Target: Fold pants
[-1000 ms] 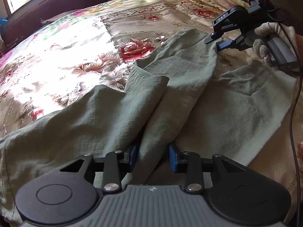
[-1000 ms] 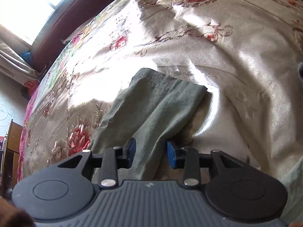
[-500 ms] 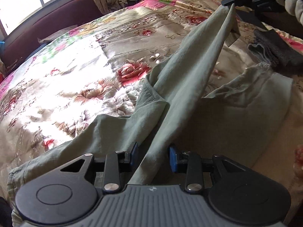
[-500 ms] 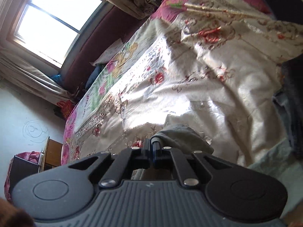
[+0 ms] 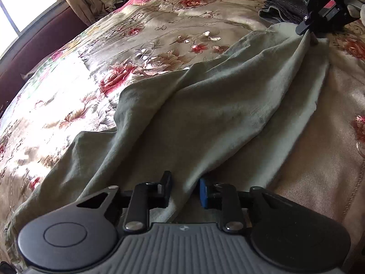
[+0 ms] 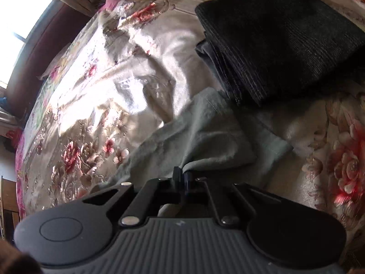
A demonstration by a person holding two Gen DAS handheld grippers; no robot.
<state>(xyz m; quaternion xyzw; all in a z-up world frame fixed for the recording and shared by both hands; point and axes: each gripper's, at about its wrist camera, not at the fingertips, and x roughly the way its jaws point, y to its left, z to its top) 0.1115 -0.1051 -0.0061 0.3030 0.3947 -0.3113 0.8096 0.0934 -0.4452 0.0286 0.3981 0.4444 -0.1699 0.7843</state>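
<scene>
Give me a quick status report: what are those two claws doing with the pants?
Right gripper shut on the green pants. Left gripper open, cloth between its fingers. Pants draped over floral bedspread, leg laid across. Dark folded clothes lie just beyond the cuff.

you are over a bed spread with a shiny beige floral bedspread (image 5: 159,52), red and pink roses catching hard sunlight at left. a bright window (image 5: 25,2) glows at far left above a dark maroon headboard (image 5: 41,52), with a tan curtain (image 5: 79,2) beside it. a brown wooden cabinet (image 6: 6,207) stands at near left.
</scene>
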